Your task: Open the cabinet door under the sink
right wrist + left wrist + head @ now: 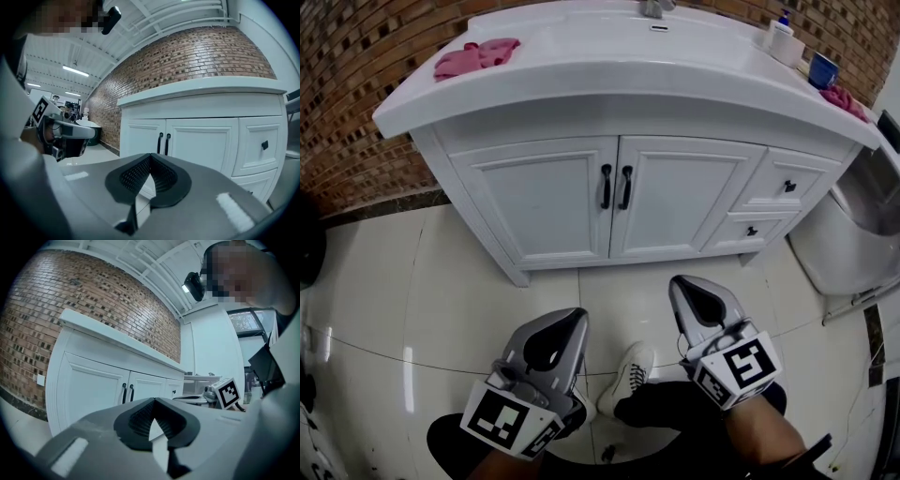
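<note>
The white cabinet under the sink has two doors, left door point(546, 199) and right door point(689, 195), both closed. Two black vertical handles point(606, 186) point(625, 187) stand side by side at the middle seam; they also show as handles point(127, 393) and handles point(163, 143). My left gripper point(577, 315) point(153, 400) hangs low over the floor, well short of the doors, jaws together on nothing. My right gripper point(679, 281) point(150, 155) is level with it to the right, also shut and empty. Neither touches the cabinet.
Two small drawers point(787, 186) point(752, 230) with black knobs sit right of the doors. A pink cloth point(476, 54), a soap bottle point(781, 33) and a blue cup point(822, 68) lie on the counter. A white toilet point(848, 230) stands at right. The person's shoe point(628, 375) rests on the tiled floor.
</note>
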{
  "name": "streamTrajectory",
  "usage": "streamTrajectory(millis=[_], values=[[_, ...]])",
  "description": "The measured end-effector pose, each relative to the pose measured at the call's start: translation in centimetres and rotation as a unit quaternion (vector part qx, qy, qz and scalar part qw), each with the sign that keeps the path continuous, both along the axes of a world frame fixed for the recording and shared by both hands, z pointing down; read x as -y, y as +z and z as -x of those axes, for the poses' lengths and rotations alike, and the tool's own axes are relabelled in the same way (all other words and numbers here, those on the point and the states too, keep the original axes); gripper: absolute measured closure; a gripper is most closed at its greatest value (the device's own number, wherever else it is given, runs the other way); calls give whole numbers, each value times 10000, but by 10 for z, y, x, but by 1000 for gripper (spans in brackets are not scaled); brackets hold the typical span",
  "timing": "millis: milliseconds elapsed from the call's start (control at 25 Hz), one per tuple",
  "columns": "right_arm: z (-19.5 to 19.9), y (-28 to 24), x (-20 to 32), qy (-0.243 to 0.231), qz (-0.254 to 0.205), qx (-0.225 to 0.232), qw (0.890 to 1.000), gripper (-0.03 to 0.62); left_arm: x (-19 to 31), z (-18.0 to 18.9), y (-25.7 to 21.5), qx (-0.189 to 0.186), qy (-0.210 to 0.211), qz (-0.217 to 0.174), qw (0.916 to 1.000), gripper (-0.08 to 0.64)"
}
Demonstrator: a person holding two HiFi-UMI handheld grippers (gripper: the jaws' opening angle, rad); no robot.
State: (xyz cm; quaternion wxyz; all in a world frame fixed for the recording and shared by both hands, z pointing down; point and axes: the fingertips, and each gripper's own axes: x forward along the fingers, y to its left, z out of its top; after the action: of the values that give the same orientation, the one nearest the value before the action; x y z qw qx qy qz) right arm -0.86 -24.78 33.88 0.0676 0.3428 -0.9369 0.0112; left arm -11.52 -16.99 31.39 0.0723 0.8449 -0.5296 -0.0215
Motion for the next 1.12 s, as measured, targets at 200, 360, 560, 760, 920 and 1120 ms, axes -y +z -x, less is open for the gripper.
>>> streamTrajectory(millis=[200, 360, 560, 760, 920, 1120], values=[[20, 12, 29, -221, -278, -456, 9983, 584, 26, 5, 6, -36, -3, 41, 10000, 557], [40, 18, 55, -428, -391, -681, 9960, 568, 43, 8, 18, -81, -27, 153, 9998, 557], [53, 9, 95, -250, -413, -427, 9979, 543, 55, 10, 27, -17, -23, 263, 9997, 557], [65, 10, 121, -134, -423, -288, 9986, 525, 65, 17, 30, 12, -54, 280, 9996, 557], [76, 18, 130, -134, -352, -295, 9989, 510, 69, 23, 32, 19, -86, 281, 9996, 557], [86, 23, 143, -46, -370, -291, 9989, 488, 73, 26, 36, 50, -84, 315, 9995, 557]])
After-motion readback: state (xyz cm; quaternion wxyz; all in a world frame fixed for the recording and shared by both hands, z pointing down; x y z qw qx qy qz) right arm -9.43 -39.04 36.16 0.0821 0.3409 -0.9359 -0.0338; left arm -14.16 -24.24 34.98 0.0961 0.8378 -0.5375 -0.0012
